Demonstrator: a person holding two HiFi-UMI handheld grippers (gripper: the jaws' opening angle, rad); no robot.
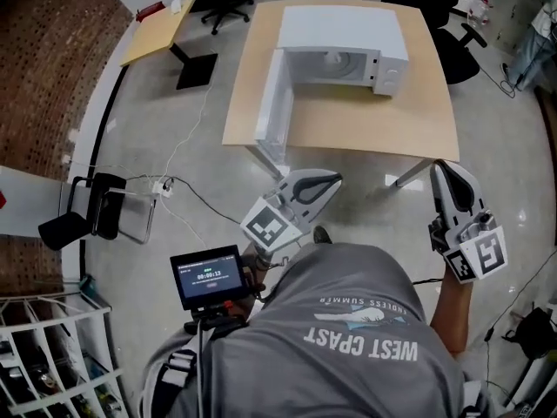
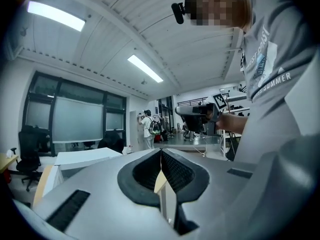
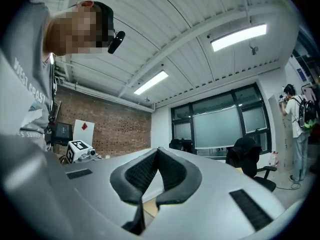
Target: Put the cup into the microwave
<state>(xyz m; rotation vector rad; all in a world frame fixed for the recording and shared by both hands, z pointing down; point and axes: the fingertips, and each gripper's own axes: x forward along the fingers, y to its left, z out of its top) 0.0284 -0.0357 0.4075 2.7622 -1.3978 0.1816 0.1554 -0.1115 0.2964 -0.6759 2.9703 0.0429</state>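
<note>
My left gripper [image 1: 333, 179] and right gripper [image 1: 440, 167] have jaws together, empty, well short of the table [image 1: 365, 127]. The microwave [image 1: 344, 31] door [image 1: 271, 103] stands open. I can't spot the cup in any of the 3 views, so I can't judge placement.

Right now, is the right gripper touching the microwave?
Apart. Head view shows bare table between the right gripper and the microwave.
</note>
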